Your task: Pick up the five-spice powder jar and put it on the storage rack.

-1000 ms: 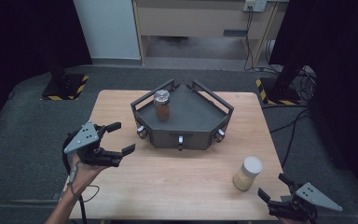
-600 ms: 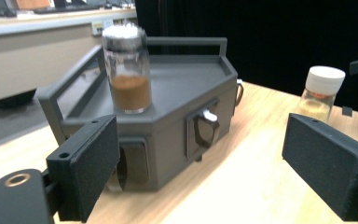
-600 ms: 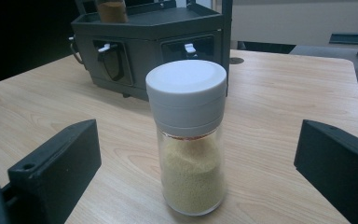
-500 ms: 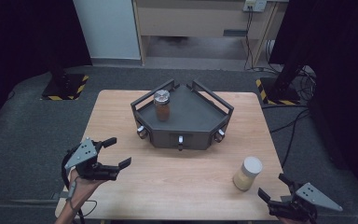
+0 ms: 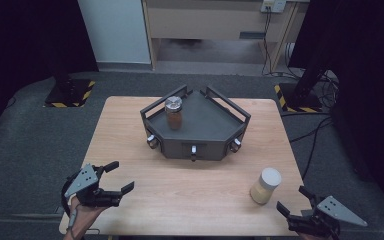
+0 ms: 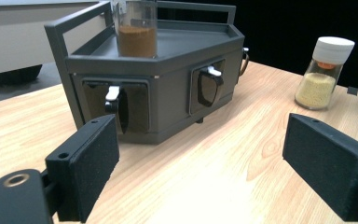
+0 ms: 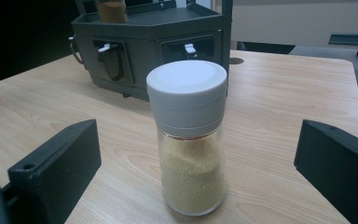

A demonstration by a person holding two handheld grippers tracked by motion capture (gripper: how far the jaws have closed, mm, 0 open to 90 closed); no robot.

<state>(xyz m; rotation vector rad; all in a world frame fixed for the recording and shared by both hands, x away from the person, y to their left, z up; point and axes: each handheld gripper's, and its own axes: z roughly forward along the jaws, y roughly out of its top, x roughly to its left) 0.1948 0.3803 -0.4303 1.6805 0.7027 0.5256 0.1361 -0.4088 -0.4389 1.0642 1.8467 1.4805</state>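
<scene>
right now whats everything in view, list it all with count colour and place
table: one, light wood, centre of the high view
rack: one, dark grey, angular, with railings and three front knobs, far middle of the table
brown spice jar: one, clear glass, silver cap, upright on the rack's left side
yellow spice jar: one, clear glass, white cap, upright on the table's near right
left gripper: one, black, open, near left table edge
right gripper: one, black, open, just behind the yellow spice jar

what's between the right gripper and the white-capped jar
Nothing visible. The right gripper is open and lined up on the white-capped jar, with bare table between them. The grey rack stands well behind it.
</scene>
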